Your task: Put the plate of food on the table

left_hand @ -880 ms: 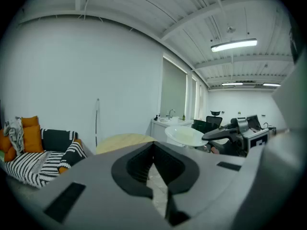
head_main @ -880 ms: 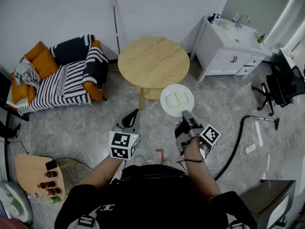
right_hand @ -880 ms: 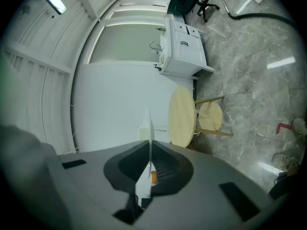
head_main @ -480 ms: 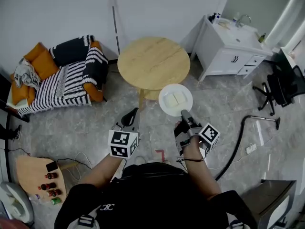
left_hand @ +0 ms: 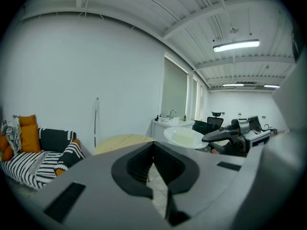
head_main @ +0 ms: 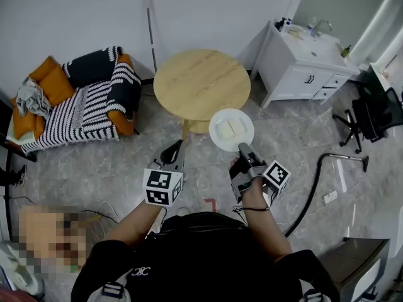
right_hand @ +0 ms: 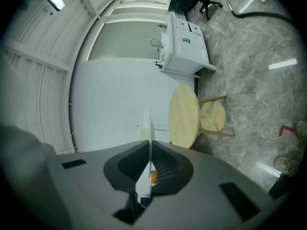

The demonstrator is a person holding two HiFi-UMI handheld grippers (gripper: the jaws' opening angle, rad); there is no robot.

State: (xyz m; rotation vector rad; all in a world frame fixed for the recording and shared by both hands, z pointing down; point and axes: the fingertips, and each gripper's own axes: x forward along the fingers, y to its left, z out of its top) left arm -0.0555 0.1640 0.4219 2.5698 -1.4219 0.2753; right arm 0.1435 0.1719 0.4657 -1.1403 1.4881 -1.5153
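Note:
A white plate (head_main: 231, 129) carrying pale pieces of food hangs in the air just in front of the round wooden table (head_main: 201, 83), overlapping its near right edge in the head view. My right gripper (head_main: 242, 148) is shut on the plate's near rim. In the right gripper view the plate (right_hand: 149, 133) stands edge-on between the jaws of my right gripper (right_hand: 149, 164), with the table (right_hand: 184, 116) beyond. My left gripper (head_main: 174, 151) is shut and holds nothing, low and to the plate's left. The left gripper view shows my left gripper (left_hand: 154, 164), the plate (left_hand: 184, 137) and the table (left_hand: 122, 141).
A striped sofa (head_main: 82, 99) with orange cushions stands left of the table. A white sink cabinet (head_main: 302, 65) is at the right, an office chair (head_main: 374, 115) beyond it. A black hose (head_main: 315, 181) curves over the marble floor. A pole (head_main: 151, 24) leans on the wall.
The right gripper and plate have edged a little up and left, closer to the table's near edge. The left gripper has hardly moved.

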